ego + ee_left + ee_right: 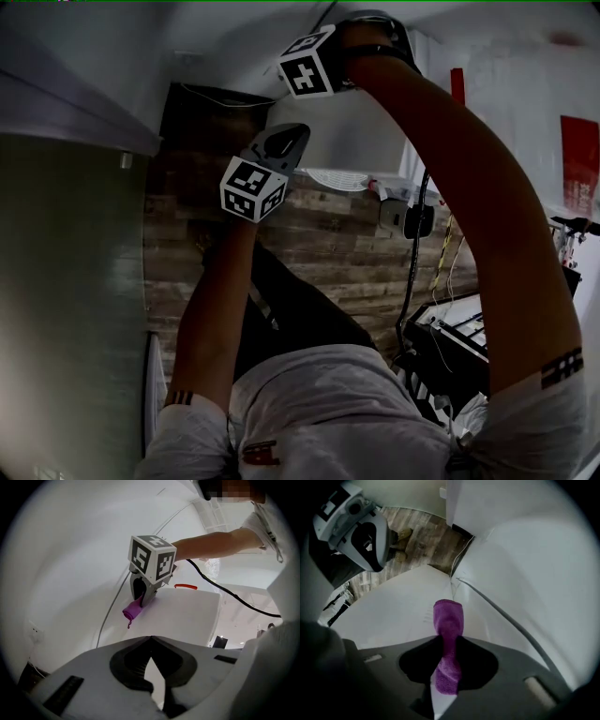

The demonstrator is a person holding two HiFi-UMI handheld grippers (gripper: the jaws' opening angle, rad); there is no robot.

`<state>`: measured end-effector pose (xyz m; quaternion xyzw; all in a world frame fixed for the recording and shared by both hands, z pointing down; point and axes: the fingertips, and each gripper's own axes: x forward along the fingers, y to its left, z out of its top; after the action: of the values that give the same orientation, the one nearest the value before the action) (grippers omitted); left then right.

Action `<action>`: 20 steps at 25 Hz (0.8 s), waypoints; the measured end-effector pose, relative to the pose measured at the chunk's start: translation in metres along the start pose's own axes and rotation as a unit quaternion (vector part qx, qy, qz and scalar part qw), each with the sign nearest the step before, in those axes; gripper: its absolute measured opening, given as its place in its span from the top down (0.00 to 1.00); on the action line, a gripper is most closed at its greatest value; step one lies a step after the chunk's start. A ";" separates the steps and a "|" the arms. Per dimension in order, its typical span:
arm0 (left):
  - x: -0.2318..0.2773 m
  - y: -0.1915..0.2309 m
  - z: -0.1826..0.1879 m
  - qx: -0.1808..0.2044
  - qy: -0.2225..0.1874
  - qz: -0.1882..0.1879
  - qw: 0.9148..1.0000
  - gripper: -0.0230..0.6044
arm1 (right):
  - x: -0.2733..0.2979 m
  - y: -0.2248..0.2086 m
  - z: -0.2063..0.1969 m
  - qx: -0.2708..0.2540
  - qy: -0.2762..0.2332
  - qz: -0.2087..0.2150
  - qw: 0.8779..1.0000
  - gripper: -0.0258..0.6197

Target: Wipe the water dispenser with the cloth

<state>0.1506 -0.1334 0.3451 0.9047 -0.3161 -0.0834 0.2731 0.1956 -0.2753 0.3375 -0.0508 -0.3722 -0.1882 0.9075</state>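
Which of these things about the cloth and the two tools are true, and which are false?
1. The right tool grips a purple cloth. True.
2. The left tool holds a sponge. False: it is shut with nothing in it.
3. The cloth is over the white top of the water dispenser. True.
4. The floor is blue carpet. False: it looks like wood planks.
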 end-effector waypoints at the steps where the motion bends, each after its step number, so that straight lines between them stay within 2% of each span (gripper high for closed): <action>1: 0.001 0.000 -0.002 -0.001 0.001 -0.002 1.000 0.97 | 0.003 0.000 -0.001 0.001 0.008 0.001 1.000 0.82; 16: 0.008 0.005 -0.023 -0.014 0.001 -0.002 1.000 0.97 | 0.058 0.002 0.003 -0.033 0.048 0.001 0.998 0.82; 20: 0.006 0.002 -0.027 -0.018 0.000 -0.002 1.000 0.97 | 0.053 0.017 0.010 -0.051 0.041 0.024 0.998 0.82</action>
<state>0.1635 -0.1266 0.3688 0.9004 -0.3125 -0.0895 0.2891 0.2302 -0.2732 0.3827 -0.0979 -0.3234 -0.1866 0.9225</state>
